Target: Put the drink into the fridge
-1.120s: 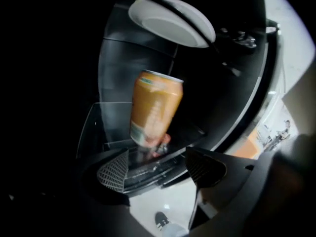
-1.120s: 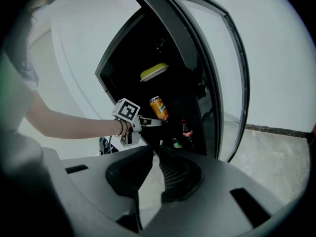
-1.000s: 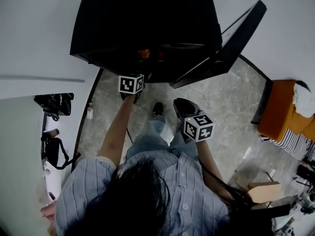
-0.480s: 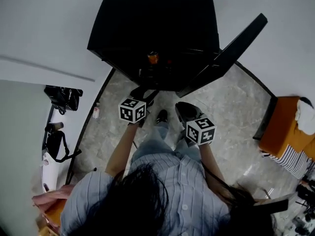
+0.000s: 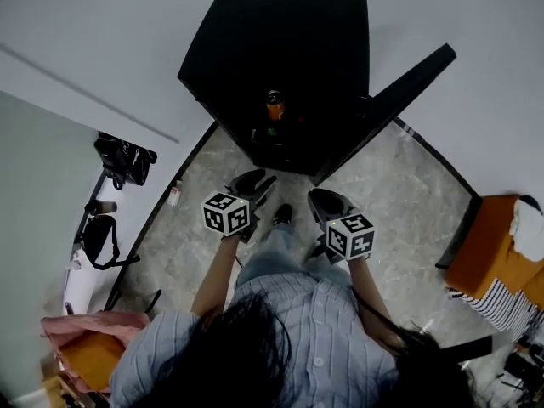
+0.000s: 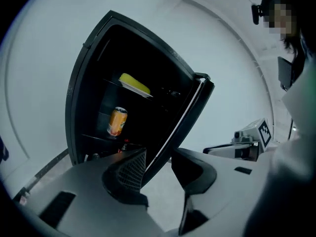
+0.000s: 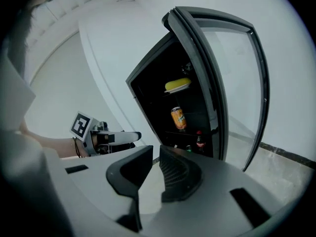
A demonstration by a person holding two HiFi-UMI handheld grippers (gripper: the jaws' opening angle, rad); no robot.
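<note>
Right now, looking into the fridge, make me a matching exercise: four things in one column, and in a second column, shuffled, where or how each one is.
Things:
1. orange can
2. yellow item
3. red-capped bottle
4. fridge door

Places or states:
A. swung open
B. on the upper shelf
C. at the bottom of the fridge
D. on the middle shelf

Pairs: 1-D, 2-B, 3-C, 4-A
</note>
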